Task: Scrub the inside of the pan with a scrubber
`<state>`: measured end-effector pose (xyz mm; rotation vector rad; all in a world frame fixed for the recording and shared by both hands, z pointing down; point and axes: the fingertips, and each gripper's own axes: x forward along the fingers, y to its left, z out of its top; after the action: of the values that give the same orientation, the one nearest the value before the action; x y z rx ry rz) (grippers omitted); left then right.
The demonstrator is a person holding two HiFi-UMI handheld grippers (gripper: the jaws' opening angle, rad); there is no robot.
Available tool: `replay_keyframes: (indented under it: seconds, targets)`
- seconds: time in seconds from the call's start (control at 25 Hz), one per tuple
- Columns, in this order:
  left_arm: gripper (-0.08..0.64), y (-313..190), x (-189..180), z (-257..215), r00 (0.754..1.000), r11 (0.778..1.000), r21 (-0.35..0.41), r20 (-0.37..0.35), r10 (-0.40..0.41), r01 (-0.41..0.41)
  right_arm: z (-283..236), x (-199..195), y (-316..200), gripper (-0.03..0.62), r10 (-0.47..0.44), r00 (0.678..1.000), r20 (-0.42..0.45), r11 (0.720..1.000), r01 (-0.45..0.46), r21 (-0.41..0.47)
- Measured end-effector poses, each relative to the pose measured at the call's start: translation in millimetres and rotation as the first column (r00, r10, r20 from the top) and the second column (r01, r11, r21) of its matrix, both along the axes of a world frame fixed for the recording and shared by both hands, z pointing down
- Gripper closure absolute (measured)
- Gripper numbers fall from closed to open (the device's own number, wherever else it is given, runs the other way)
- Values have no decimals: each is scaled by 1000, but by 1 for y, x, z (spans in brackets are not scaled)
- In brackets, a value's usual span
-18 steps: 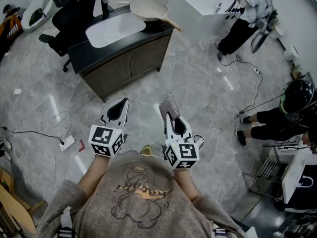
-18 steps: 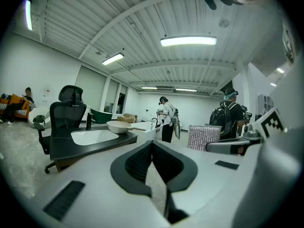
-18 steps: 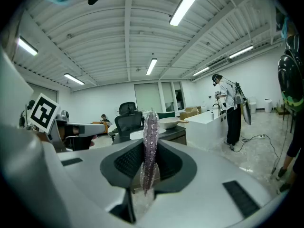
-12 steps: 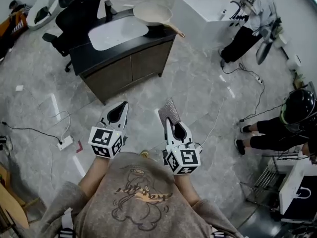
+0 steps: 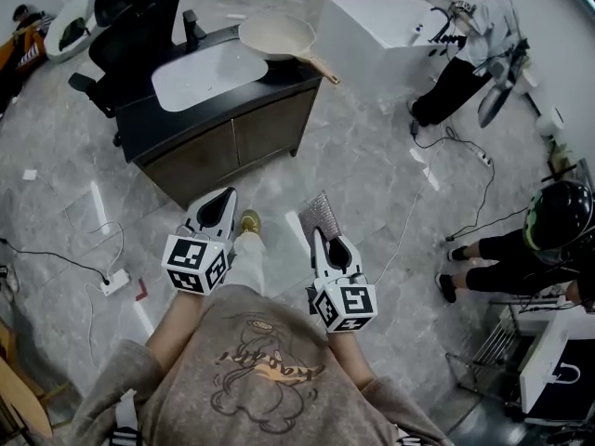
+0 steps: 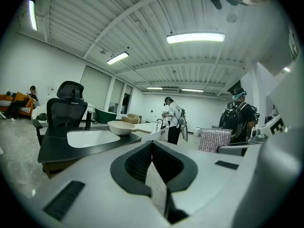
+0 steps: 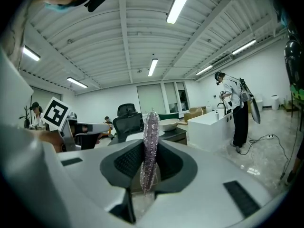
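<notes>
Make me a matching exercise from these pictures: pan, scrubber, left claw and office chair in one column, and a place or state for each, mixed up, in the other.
Column one
1. pan
2. scrubber
3. left claw
4. office chair

Column two
A. shut, with nothing in it
B. black, standing on the floor
C. clamped in the right claw
D. on the black counter, next to the sink

Pairs: 1-D, 2-C, 3-A, 4-B.
</notes>
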<state>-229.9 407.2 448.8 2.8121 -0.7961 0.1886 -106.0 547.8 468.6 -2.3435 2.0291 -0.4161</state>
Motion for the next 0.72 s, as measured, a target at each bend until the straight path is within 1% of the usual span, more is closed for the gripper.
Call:
replay_keyframes:
  seconds: [0.16, 0.32, 0.48, 0.72]
  targets:
    - [541, -39, 32, 1, 1000, 1000, -11, -9, 5, -5, 0, 31, -35, 508, 2, 1000, -8, 1000, -2, 7]
    - [541, -86, 67, 3, 1000, 1000, -16, -8, 20, -20, 3, 64, -84, 508, -5, 1000, -6, 1000, 5, 6]
    - [541, -141, 98, 10, 1000, 999, -36, 2, 16, -16, 3, 93, -141, 508, -30, 1000, 2, 1000, 30, 8]
    - [541, -232, 140, 3, 999, 999, -44, 29, 15, -14, -19, 137, -237, 508, -75, 997, -21, 997, 76, 29]
